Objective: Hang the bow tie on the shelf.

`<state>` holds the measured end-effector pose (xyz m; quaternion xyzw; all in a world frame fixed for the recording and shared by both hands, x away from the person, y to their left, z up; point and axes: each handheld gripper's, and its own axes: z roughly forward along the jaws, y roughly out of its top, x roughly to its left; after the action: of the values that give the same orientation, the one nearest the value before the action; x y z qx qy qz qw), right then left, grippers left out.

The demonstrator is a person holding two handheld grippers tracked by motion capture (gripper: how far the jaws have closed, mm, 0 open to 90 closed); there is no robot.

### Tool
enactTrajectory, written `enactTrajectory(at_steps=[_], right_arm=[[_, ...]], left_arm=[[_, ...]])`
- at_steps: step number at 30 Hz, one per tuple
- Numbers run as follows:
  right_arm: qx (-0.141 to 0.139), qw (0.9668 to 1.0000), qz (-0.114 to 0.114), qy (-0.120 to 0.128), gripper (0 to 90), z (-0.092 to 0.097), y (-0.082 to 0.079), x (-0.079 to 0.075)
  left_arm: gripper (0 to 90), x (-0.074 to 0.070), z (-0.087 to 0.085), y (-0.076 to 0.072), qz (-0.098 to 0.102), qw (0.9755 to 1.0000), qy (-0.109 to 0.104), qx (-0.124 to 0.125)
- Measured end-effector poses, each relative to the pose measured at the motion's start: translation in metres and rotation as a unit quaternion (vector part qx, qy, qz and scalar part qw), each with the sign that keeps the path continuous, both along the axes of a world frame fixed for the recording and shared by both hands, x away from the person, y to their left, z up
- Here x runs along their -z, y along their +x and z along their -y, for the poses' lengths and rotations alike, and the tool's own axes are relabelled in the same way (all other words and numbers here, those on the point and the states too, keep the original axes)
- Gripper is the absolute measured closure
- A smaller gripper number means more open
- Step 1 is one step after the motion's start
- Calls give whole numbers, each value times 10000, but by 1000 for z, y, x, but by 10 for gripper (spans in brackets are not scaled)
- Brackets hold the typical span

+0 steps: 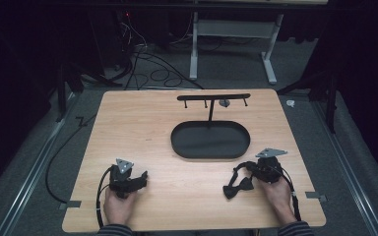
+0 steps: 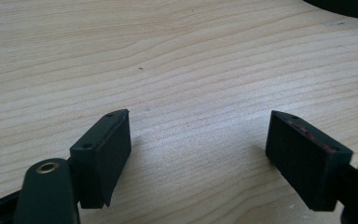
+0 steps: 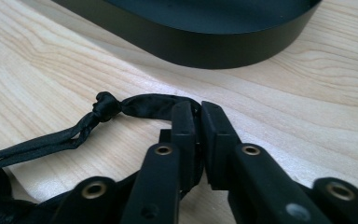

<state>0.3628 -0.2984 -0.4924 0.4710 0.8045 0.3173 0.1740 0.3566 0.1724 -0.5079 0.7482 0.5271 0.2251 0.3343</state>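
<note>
On the near right of the wooden table (image 1: 177, 196), the right gripper (image 3: 198, 123) had its jaws pressed together on a black strap (image 3: 142, 103), the fabric loop pinched between the pads. From that grip the strap ran off leftward past a small knot (image 3: 105, 106) and thinned into a pair of cords lying on the wood. Seen from above, the strap belonged to a black bow tie (image 1: 238, 187), whose bow lay flat on the table just left of the right gripper (image 1: 248, 173), with the person's right hand (image 1: 275, 189) wrapped around the tool's body.

Just beyond the pinched strap stood the wall of a black oval tray (image 3: 200, 44), which sat near the middle of the table toward the far side. A thin black stand (image 1: 211, 105) with a crossbar and small pegs rose at the tray's far edge.

Over on the near left, the left gripper (image 2: 198, 140) rested low above bare wood, its jaws spread wide with nothing between them. The left hand (image 1: 118, 204) held it well apart from the bow tie and the tray (image 1: 211, 140).
</note>
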Motion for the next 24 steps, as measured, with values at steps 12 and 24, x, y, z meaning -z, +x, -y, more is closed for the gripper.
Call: enactTrajectory(at_steps=[12,24], right_arm=[[-68,9994,243,235,889,1,-8,-13],[-151,9969,625,451,890,2,-16,-43]], left_arm=[[225,0,0,0,-7,10000,6,4],[226,0,0,0,-4,10000,-5,3]])
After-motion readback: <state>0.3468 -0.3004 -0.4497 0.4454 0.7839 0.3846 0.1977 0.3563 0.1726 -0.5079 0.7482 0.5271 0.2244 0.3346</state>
